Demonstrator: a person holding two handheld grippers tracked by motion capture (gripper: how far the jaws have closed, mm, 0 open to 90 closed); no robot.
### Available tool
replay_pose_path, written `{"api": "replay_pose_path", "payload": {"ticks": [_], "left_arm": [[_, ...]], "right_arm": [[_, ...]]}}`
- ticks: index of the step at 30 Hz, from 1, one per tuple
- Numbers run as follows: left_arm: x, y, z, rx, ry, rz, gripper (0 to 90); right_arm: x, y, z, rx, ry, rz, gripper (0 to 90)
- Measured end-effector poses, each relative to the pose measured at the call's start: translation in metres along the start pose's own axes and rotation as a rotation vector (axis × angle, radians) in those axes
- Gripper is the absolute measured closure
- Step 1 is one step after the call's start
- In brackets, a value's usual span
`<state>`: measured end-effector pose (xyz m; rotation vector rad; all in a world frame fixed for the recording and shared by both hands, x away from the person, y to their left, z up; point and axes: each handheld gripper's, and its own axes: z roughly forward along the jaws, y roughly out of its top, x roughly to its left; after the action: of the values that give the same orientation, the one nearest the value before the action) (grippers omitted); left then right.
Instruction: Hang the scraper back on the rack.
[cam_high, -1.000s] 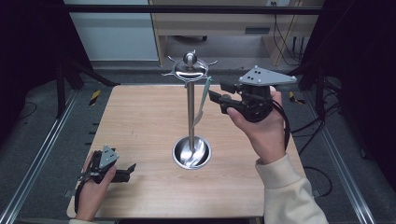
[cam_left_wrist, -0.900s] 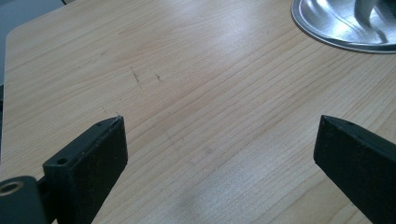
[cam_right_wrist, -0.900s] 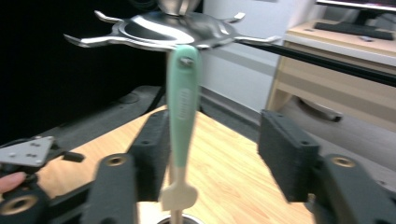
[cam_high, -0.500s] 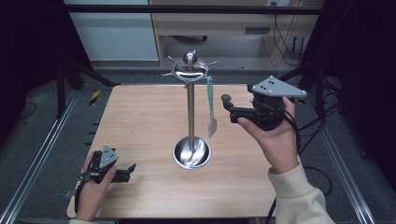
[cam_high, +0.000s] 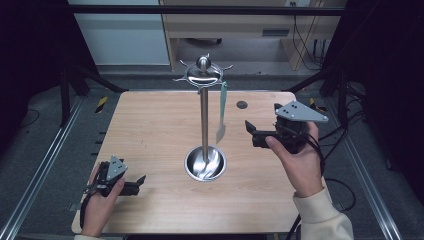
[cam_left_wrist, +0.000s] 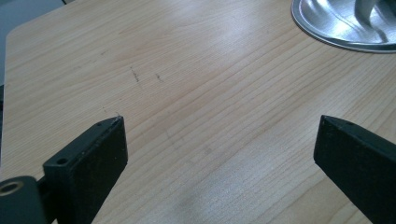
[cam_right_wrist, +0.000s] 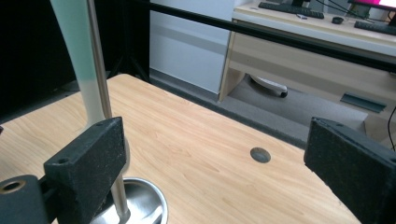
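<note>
No readable writing anywhere. A green-handled utensil (cam_high: 222, 111) hangs from the metal stand (cam_high: 204, 120) mid-table. The right gripper (cam_high: 254, 134), beside it, has just opened wide and holds nothing. The left gripper (cam_high: 137, 183) rests wide open, empty, near the table's (cam_high: 150, 125) front-left corner. The right gripper view adds a desk (cam_right_wrist: 317, 42) behind.

A wooden desk (cam_high: 235, 30) stands behind the table on grey floor (cam_high: 45, 130), flanked by dark curtains (cam_high: 30, 50).

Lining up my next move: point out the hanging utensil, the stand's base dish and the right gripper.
Hanging utensil (cam_high: 222, 102), high view, on its green handle.
Stand's base dish (cam_high: 192, 167), high view, on its steel rim.
Right gripper (cam_high: 248, 128), high view, between its open fingertips.
</note>
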<state>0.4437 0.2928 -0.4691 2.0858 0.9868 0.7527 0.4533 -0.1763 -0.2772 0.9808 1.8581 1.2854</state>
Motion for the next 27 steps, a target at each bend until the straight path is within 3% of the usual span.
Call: {"api": "replay_pose_path", "payload": {"ticks": [9, 16, 27], "left_arm": [[0.0, 0.0, 0.0, 0.0, -0.001, 0.0, 2.7], [-0.001, 0.0, 0.001, 0.001, -0.003, 0.001, 2.7], [-0.001, 0.0, 0.001, 0.003, -0.003, 0.003, 2.7]], "right_arm": [[-0.001, -0.041, 0.007, 0.032, -0.016, 0.034, 6.8], [0.002, -0.081, 0.018, 0.092, -0.042, 0.049, 10.5], [0.007, -0.12, 0.035, 0.166, -0.048, 0.055, 10.1]]}}
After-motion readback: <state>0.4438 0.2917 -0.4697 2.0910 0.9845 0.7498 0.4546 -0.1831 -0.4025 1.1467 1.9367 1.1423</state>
